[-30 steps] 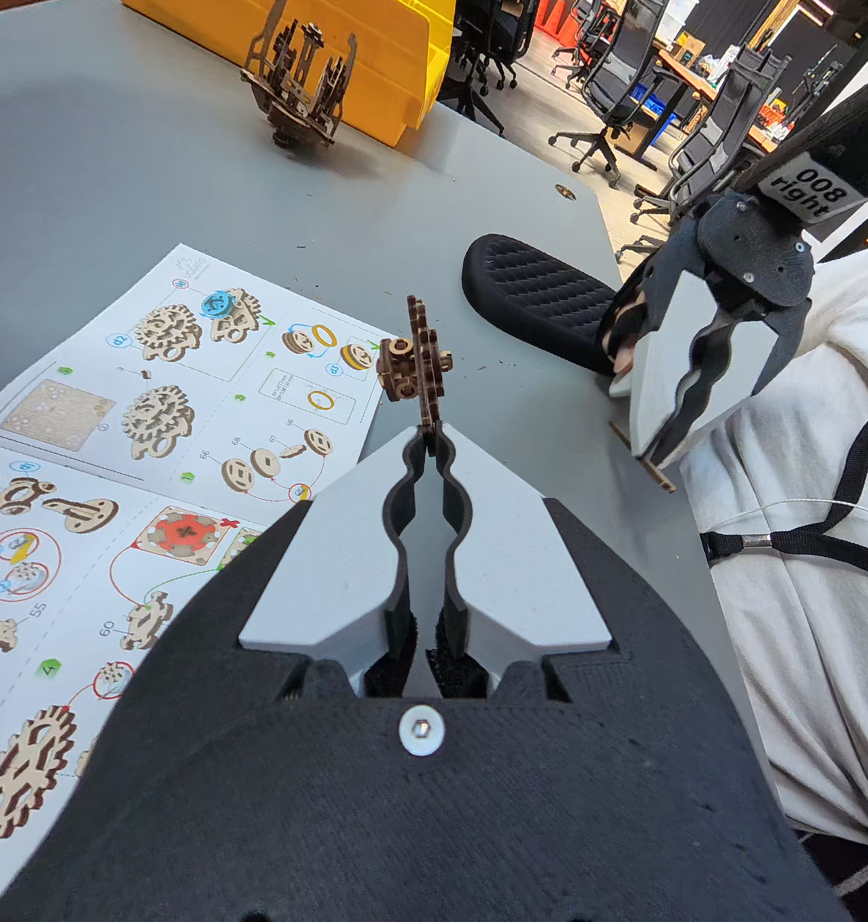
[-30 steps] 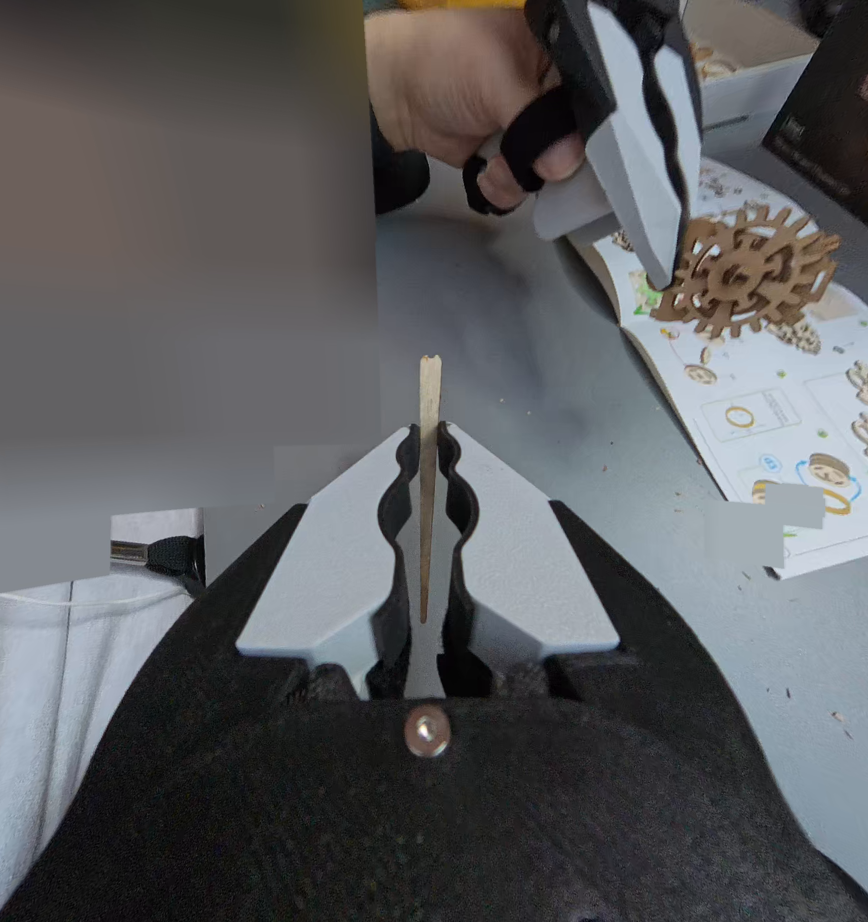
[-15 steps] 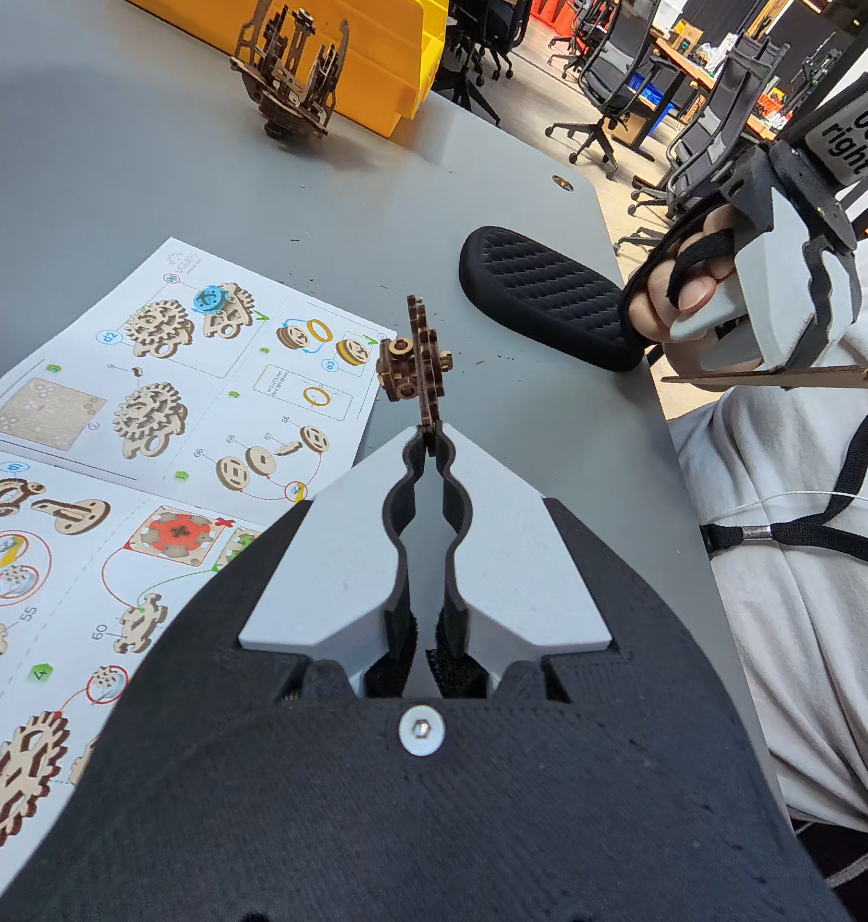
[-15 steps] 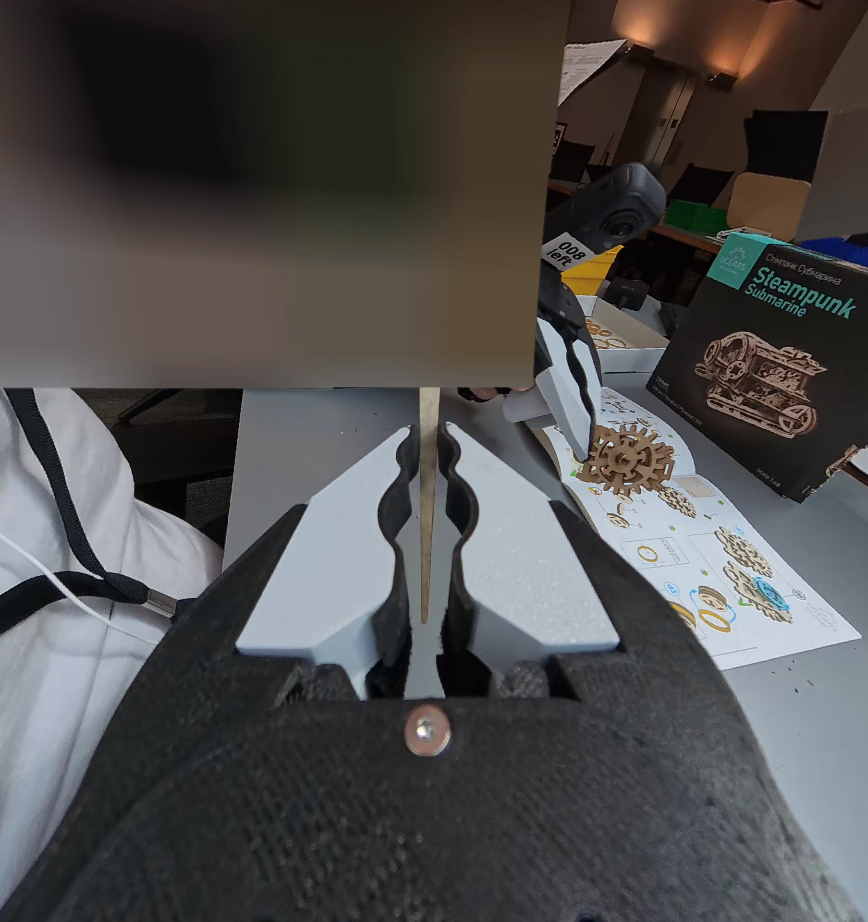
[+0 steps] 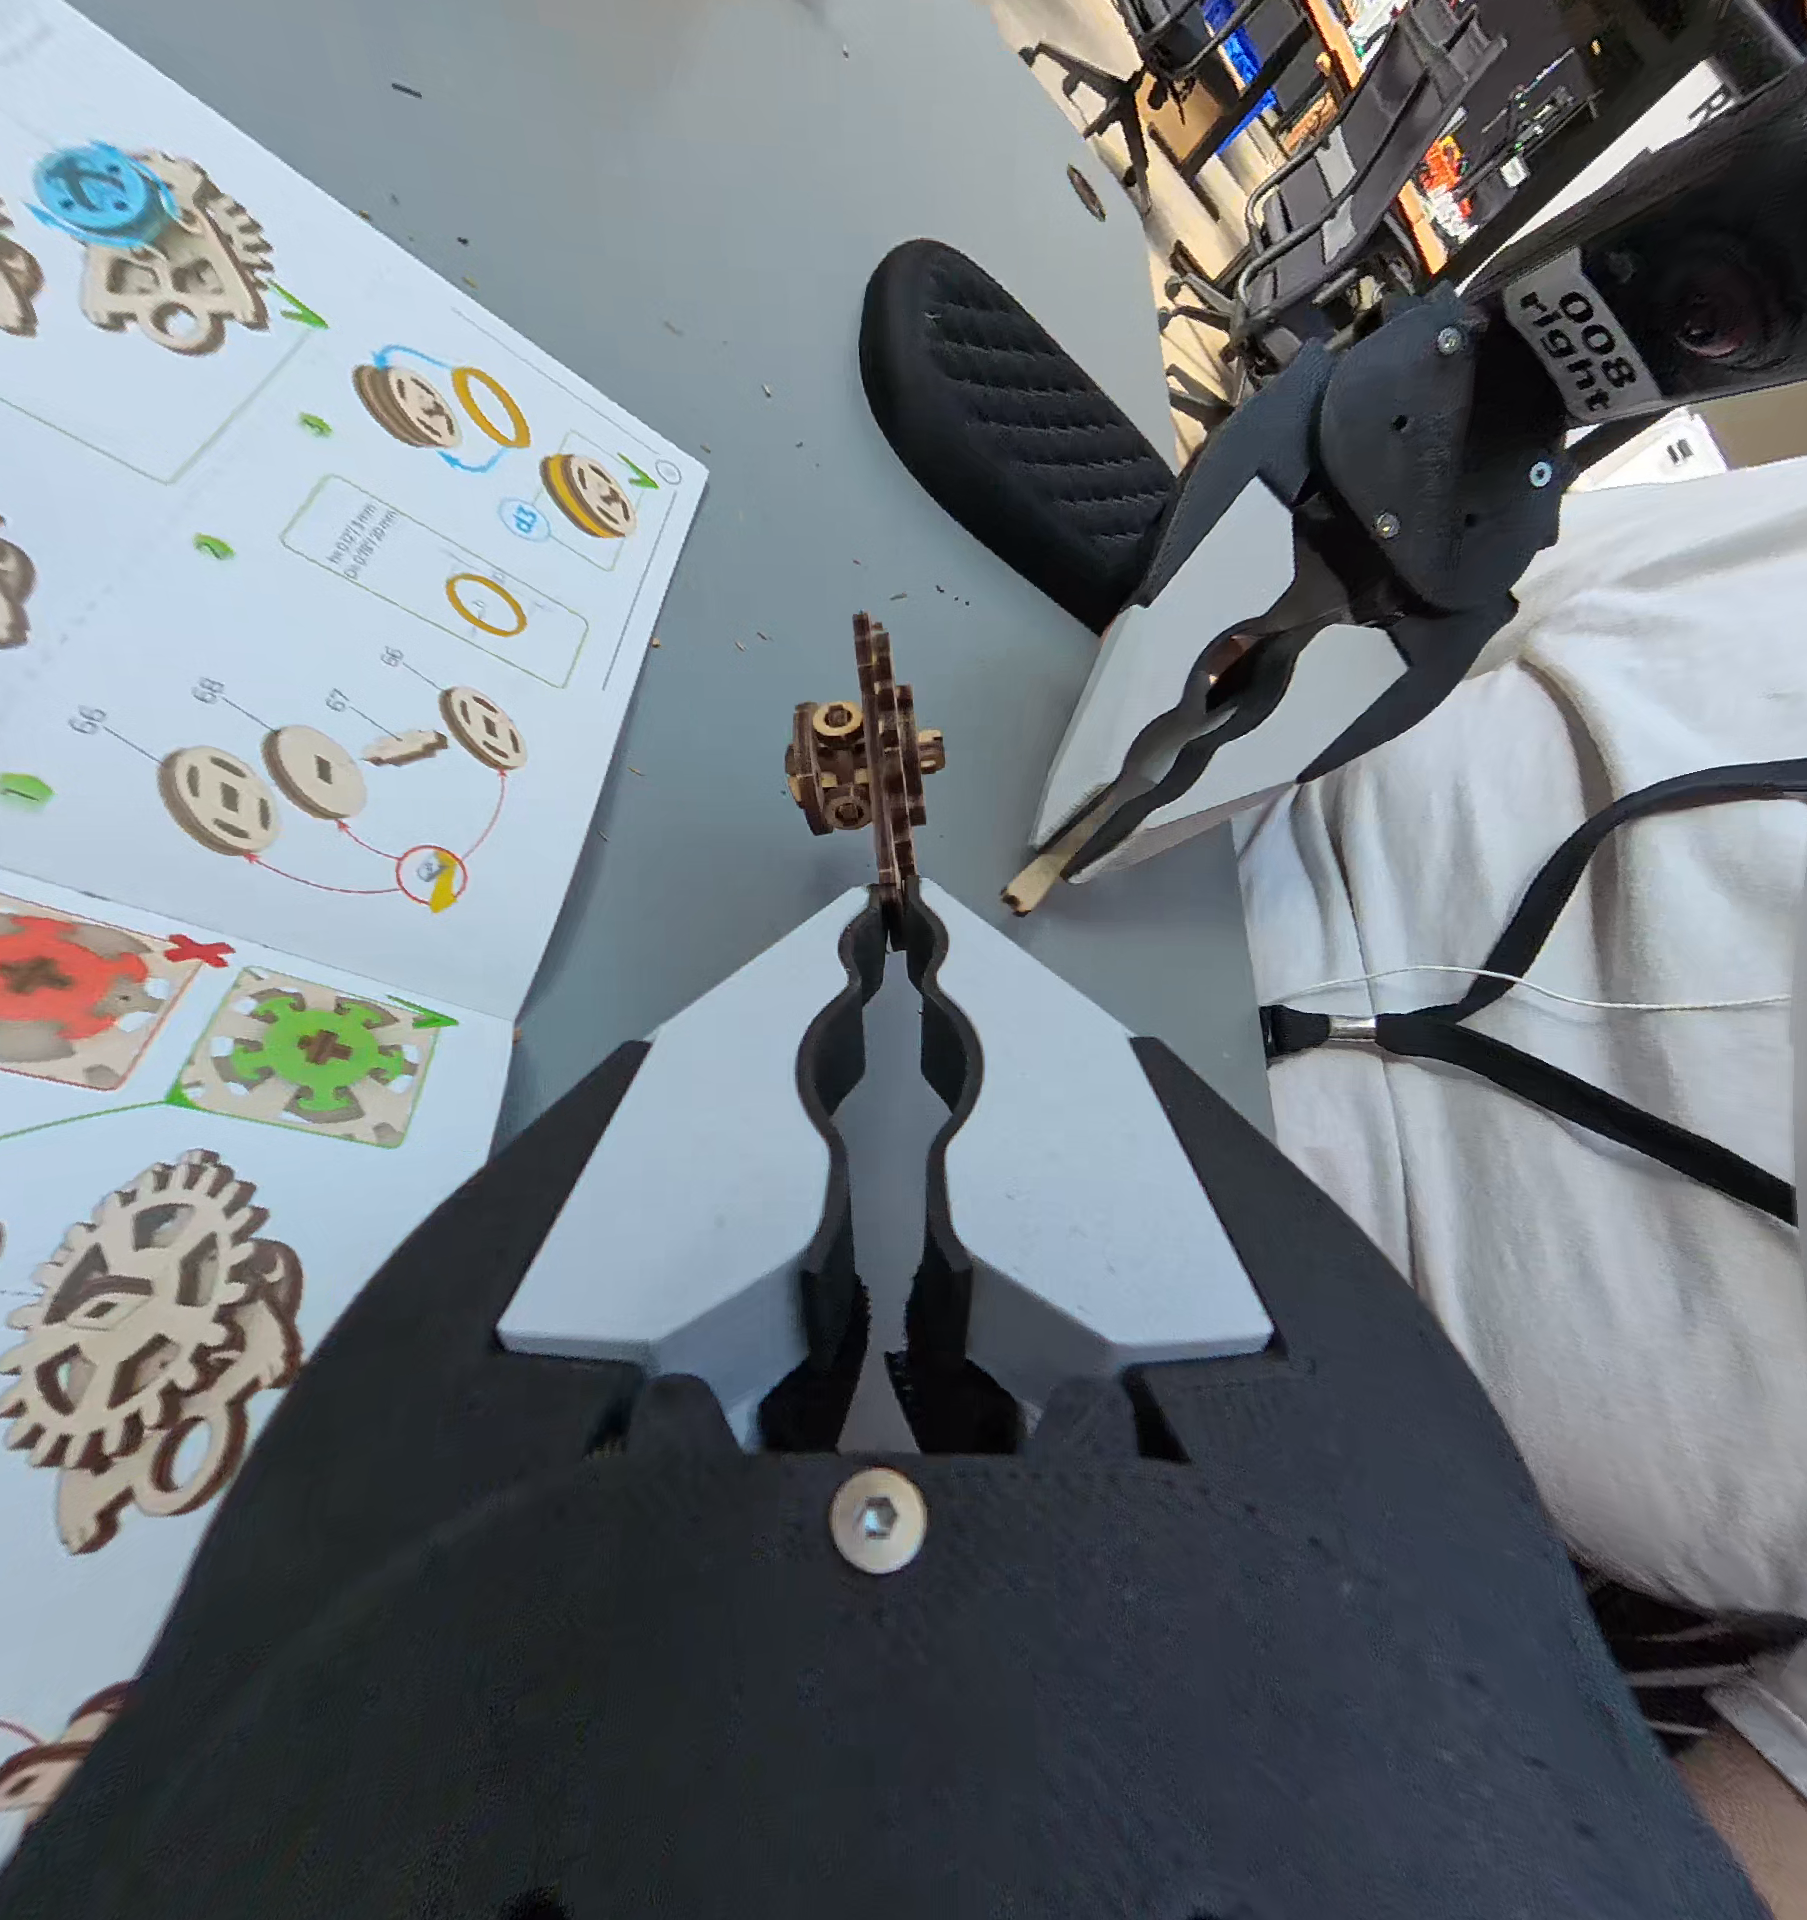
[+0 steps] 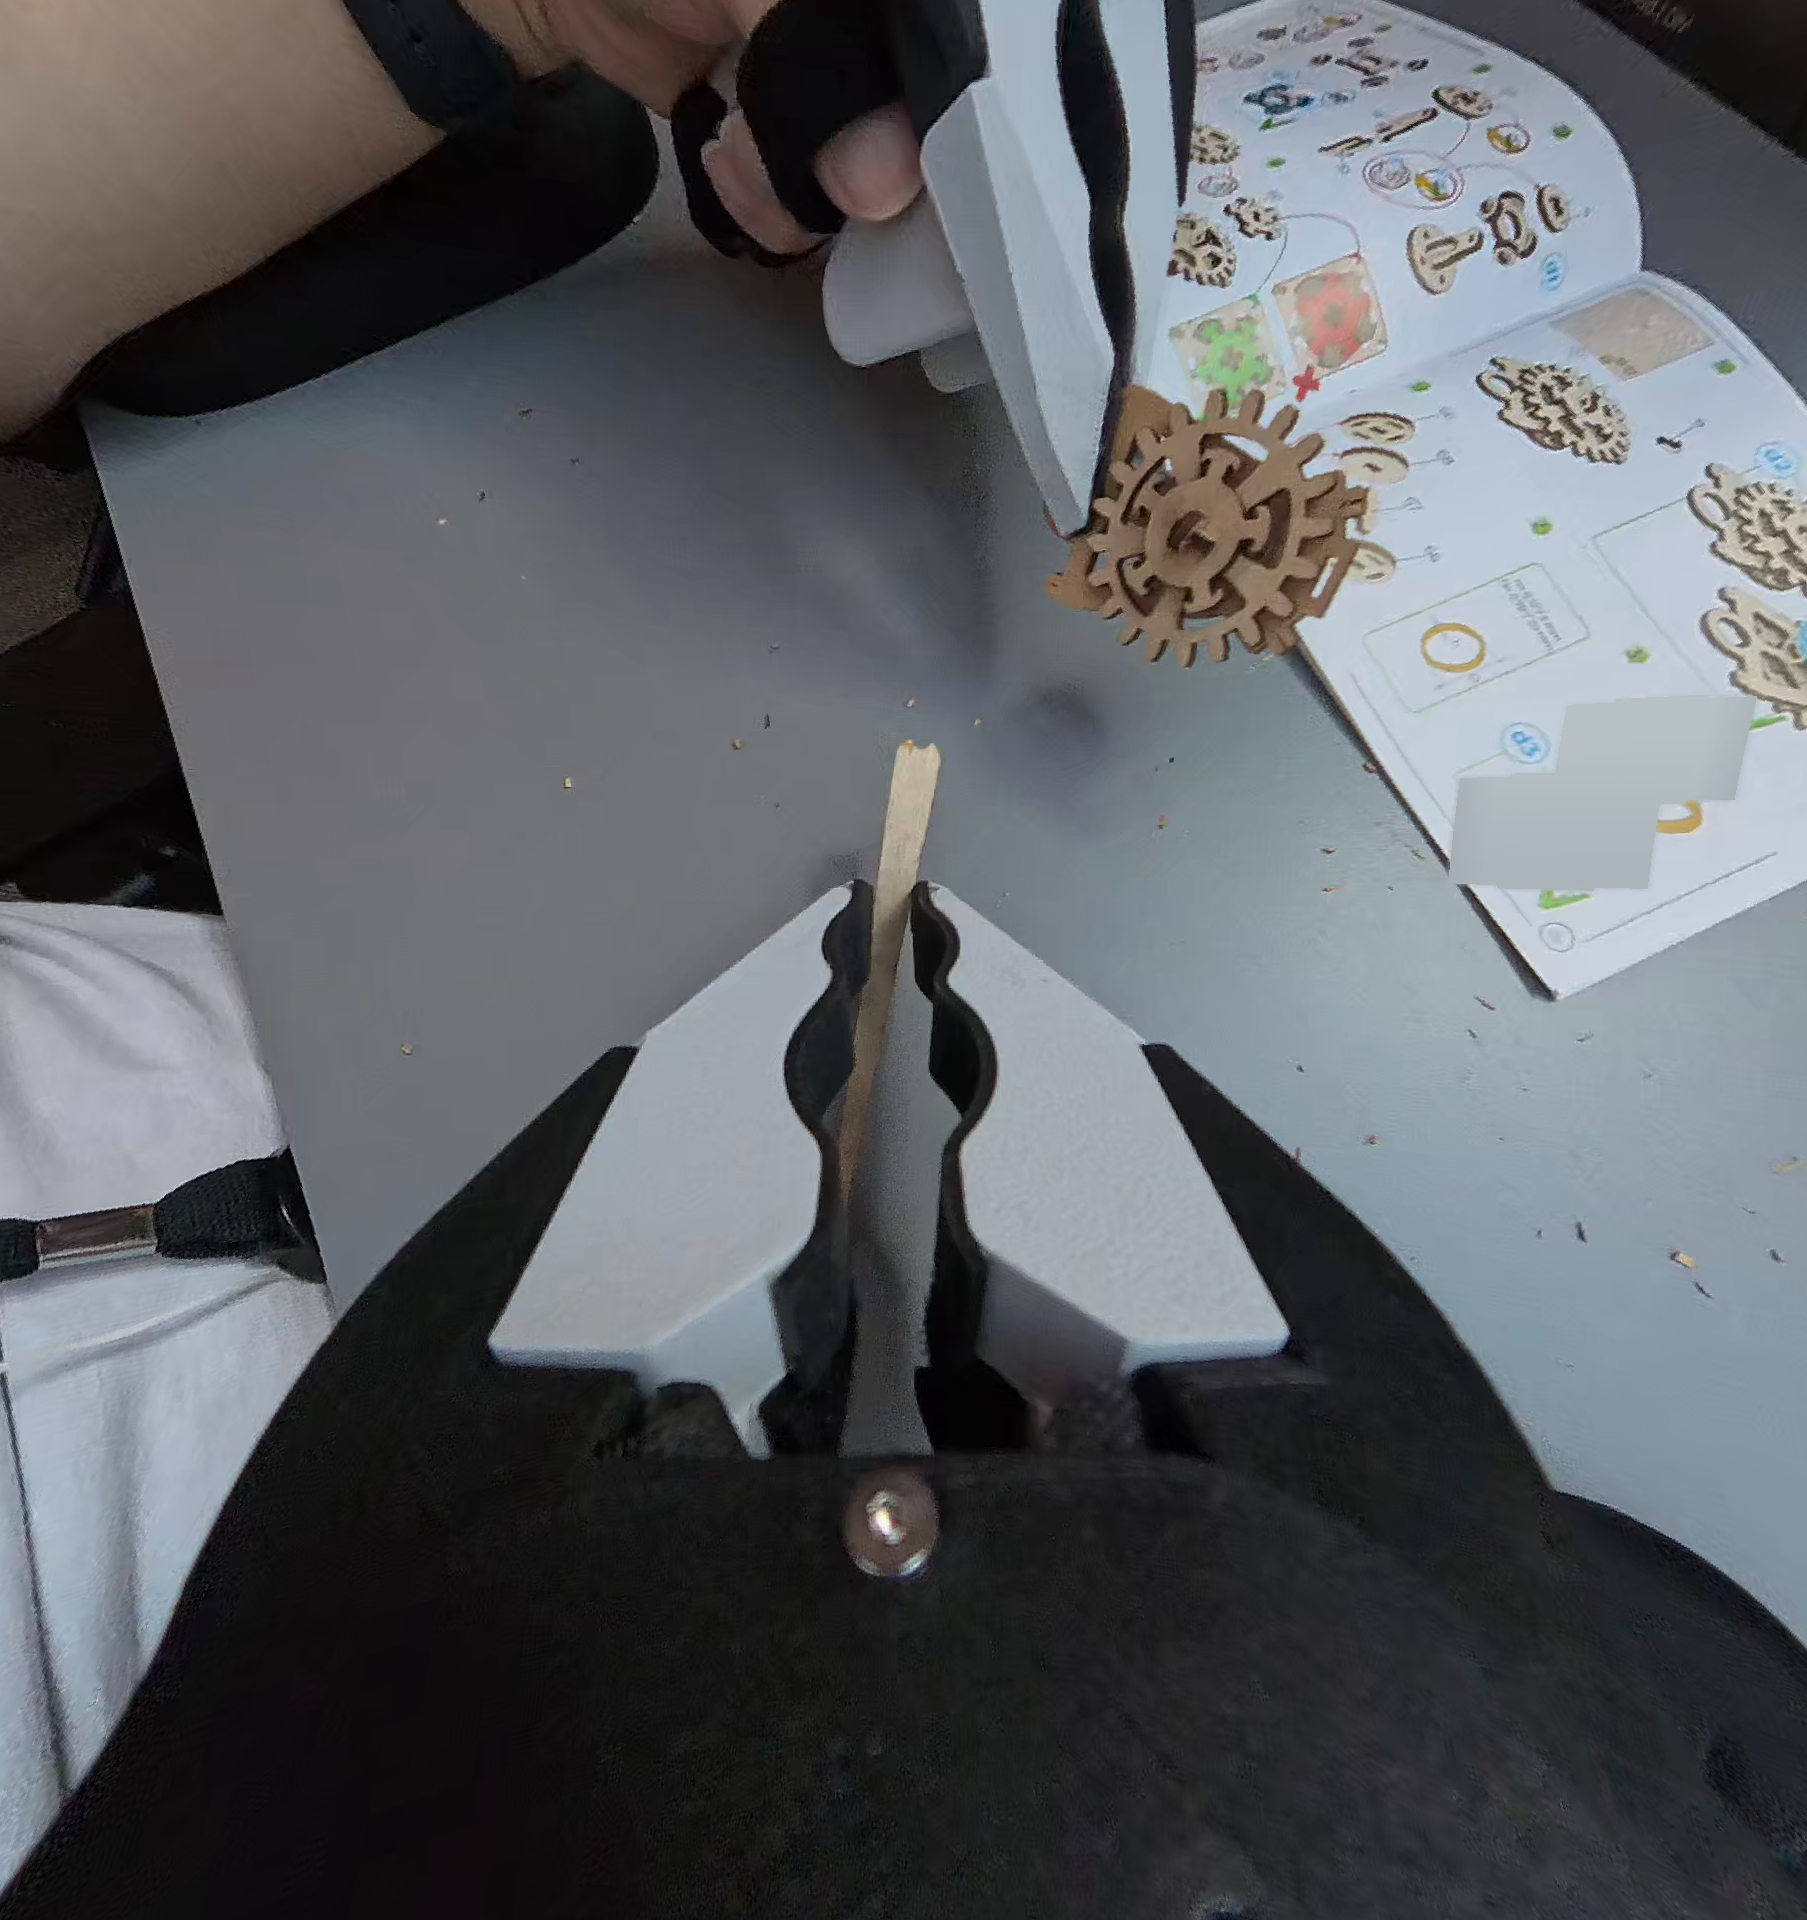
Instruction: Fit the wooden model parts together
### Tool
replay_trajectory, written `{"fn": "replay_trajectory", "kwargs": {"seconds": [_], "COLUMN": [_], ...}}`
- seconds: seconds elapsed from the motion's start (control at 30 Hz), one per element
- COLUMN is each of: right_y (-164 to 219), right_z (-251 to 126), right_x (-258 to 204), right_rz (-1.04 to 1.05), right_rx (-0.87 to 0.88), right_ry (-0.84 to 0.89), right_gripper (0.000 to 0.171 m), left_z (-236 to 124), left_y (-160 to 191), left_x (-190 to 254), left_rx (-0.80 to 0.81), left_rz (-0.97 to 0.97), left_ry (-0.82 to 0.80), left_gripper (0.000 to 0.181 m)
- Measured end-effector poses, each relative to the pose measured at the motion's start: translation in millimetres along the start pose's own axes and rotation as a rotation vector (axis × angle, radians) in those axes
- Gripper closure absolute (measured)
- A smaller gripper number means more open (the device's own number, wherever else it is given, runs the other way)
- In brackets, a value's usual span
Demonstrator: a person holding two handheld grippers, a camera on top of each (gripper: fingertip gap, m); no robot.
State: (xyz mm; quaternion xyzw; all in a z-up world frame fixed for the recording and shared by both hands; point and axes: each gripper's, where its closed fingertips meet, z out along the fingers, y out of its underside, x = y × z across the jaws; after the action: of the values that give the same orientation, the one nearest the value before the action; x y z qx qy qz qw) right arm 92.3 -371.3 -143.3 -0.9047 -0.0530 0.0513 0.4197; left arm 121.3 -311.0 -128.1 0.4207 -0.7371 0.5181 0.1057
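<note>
My left gripper (image 5: 891,902) is shut on the rim of a brown wooden gear assembly (image 5: 868,758) and holds it edge-on above the grey table (image 5: 753,208). The same gear (image 6: 1205,535) shows face-on in the right wrist view, hanging from the left gripper (image 6: 1091,509). My right gripper (image 6: 891,894) is shut on a thin pale wooden stick (image 6: 904,821) whose tip points forward over the table. In the left wrist view the right gripper (image 5: 1070,868) comes in from the right with the stick's end (image 5: 1024,894) just right of the gear, apart from it.
An open instruction booklet (image 5: 286,623) lies on the table left of the gear; it also shows in the right wrist view (image 6: 1564,499). A black padded rest (image 5: 1003,436) lies at the table's far edge. A person in white clothing (image 5: 1553,1039) sits at the right. Wood crumbs dot the table. One gripper's finger ends stand about 8 cm off the other's. Between my right fingertips and the black padded rest (image 5: 1003,436) there is roughly 15 cm.
The right gripper swung up and away half a second ago and has now come back down, its stick tip close beside the gear. The left gripper has lowered toward the booklet, still holding the gear.
</note>
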Motion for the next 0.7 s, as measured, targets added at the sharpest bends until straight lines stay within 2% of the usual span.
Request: {"fn": "replay_trajectory", "kwargs": {"seconds": [0.03, 0.1, 0.17, 0.27, 0.33, 0.43, 0.53, 0.7], "right_y": [5, 14, 11, -20, -37, -38, -30, -21], "right_z": [5, 11, 6, -4, -4, 5, 20, 33], "right_x": [-3, -7, 5, 29, 32, 31, 35, 37], "right_rz": [0.017, 0.009, -0.061, -0.279, -0.434, -0.609, -0.695, -0.777], "right_rx": [-0.04, -0.111, -0.121, 0.027, 0.121, 0.155, 0.125, 0.107], "right_ry": [-0.022, -0.083, -0.063, -0.024, -0.084, -0.197, -0.24, -0.183], "right_gripper": [0.164, 0.148, 0.141, 0.127, 0.118, 0.117, 0.117, 0.125], "left_z": [2, 4, 6, 8, 10, 12, 13, 13], "left_y": [3, 11, 18, 25, 27, 30, 30, 29], "left_x": [2, 1, 2, 4, 7, 8, 9, 10], "left_rx": [-0.015, -0.052, -0.09, -0.124, -0.135, -0.144, -0.142, -0.136], "left_rz": [-0.033, -0.073, -0.109, -0.164, -0.191, -0.23, -0.254, -0.262], "left_ry": [0.03, 0.047, 0.064, 0.095, 0.128, 0.157, 0.181, 0.204], "left_gripper": [0.181, 0.181, 0.181, 0.18, 0.18, 0.181, 0.181, 0.181]}}
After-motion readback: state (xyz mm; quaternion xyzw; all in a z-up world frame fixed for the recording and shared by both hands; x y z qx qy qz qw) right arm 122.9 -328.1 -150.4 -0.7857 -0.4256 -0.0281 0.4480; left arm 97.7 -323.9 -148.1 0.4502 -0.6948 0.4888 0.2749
